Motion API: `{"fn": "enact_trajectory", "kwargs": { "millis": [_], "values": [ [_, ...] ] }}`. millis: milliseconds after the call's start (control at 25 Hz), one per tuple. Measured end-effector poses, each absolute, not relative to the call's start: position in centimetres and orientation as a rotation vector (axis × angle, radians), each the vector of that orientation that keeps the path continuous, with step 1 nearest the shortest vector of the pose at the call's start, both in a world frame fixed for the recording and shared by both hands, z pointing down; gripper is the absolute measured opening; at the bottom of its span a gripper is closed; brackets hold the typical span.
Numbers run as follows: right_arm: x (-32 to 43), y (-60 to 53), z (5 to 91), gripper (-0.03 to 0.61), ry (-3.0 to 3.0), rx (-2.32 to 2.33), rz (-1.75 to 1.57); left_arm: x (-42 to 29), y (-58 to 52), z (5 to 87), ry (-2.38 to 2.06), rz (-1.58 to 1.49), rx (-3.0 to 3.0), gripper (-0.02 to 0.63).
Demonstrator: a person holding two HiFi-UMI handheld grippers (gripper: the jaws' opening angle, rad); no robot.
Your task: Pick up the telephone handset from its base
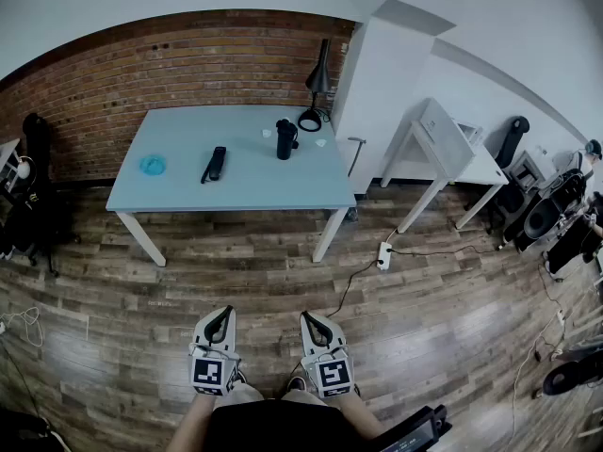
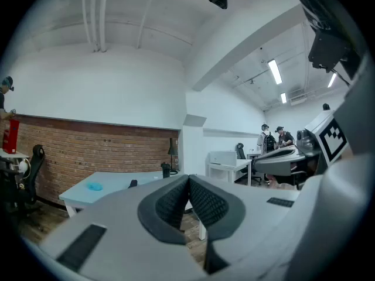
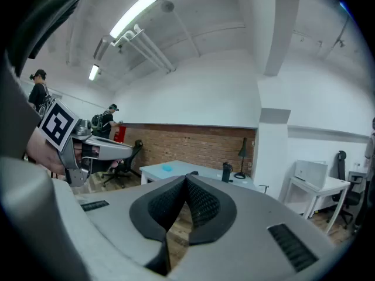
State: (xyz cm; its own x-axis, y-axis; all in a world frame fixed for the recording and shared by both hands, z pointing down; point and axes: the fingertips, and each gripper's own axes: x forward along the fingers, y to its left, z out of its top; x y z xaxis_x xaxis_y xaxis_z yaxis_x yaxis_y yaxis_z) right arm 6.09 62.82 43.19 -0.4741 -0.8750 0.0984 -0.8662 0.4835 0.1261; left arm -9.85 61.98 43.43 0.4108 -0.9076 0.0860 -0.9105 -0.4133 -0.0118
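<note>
- The left hand-held gripper (image 1: 220,314) and right hand-held gripper (image 1: 312,319) are both closed and empty.
- The handset (image 1: 215,164) lies on the desk (image 1: 236,194), well ahead, almost straight before the left one, which seems nearer.
- Its long axis runs roughly away from them.

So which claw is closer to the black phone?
Left. The left claw is straight in line with the phone, far back from the table; the right claw is just as far back but off to its right.
</note>
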Motion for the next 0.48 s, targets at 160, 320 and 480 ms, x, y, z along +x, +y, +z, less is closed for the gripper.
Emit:
{"fn": "enact_trajectory", "kwargs": {
  "millis": [160,320,480],
  "values": [
    [4.5,62.4,44.0,0.006,-2.628,1.481,-0.021,-11.3,61.7,43.9,-1.688,0.123,2.602,0.026],
    [2.6,62.3,44.2,0.008,-2.601,1.43,-0.053,-12.4,61.4,44.3,-1.687,0.116,2.593,0.027],
    [1.2,61.7,44.4,0.008,-2.603,1.405,-0.064,-13.4,60.7,44.6,-1.681,0.115,2.586,0.026]
  ]
}}
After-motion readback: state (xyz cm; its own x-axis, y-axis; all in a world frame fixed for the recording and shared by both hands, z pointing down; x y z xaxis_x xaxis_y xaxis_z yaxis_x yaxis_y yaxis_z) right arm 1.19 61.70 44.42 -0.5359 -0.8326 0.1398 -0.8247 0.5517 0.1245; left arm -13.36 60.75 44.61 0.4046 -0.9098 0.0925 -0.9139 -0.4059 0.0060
